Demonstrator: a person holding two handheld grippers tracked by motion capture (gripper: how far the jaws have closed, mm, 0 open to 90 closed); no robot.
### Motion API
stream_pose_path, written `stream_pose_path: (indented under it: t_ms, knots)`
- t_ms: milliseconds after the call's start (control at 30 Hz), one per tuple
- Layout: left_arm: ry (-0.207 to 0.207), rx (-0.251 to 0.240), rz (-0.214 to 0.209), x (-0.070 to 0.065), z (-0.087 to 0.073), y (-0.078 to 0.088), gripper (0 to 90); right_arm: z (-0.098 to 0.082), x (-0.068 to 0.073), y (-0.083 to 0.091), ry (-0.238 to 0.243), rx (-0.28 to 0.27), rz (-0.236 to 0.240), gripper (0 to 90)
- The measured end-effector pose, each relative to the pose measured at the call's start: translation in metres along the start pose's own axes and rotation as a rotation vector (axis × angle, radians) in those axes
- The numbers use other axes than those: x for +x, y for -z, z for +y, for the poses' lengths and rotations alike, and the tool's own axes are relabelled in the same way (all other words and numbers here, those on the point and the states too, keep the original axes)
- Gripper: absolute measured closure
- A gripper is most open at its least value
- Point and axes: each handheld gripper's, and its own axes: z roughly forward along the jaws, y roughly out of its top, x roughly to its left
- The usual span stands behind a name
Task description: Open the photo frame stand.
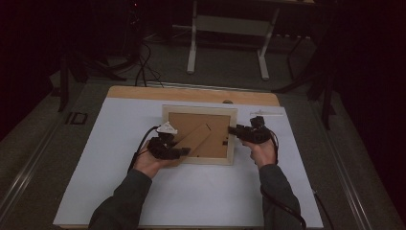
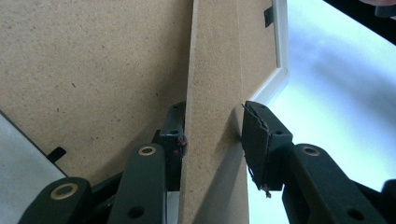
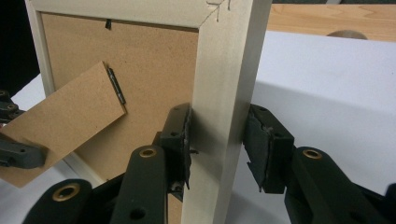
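The frame (image 1: 199,135) lies face down on the table (image 1: 119,191), back board up, near its middle. At its left, the left tool (image 2: 214,130) straddles the stand (image 2: 212,93), the brown prop hinged to the back; one pad touches it, the other sits just off, so the jaws are partly closed. At the right, the right tool (image 3: 217,135) clamps the frame's pale wooden side rail between both pads.

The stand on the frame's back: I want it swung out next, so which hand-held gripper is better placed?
Probably the left hand-held gripper: its jaws already straddle the stand. The right hand-held gripper straddles the picture frame rail, suited to steadying it.
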Motion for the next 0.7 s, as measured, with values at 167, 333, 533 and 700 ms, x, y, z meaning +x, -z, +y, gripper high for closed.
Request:
stream_pose_path:
  t_ms: [167, 333, 533, 700]
  knots:
    - [-0.009, -0.005, 0.025, 0.0001, 0.0010, 0.0006, 64.7, 0.0020, 0.0014, 0.0039, 0.010, -0.013, 0.009, 62.1]
    - [-0.009, -0.010, 0.038, 0.0005, 0.0020, 0.0012, 65.6, 0.0034, 0.0030, 0.0064, 0.024, -0.020, 0.012, 62.2]
    - [-0.010, -0.013, 0.046, 0.0003, 0.0035, 0.0012, 65.9, 0.0038, 0.0038, 0.0073, 0.031, -0.032, 0.007, 62.3]
    - [-0.017, -0.016, 0.058, -0.0002, 0.0041, 0.0012, 66.0, 0.0044, 0.0045, 0.0079, 0.040, -0.038, 0.003, 62.2]
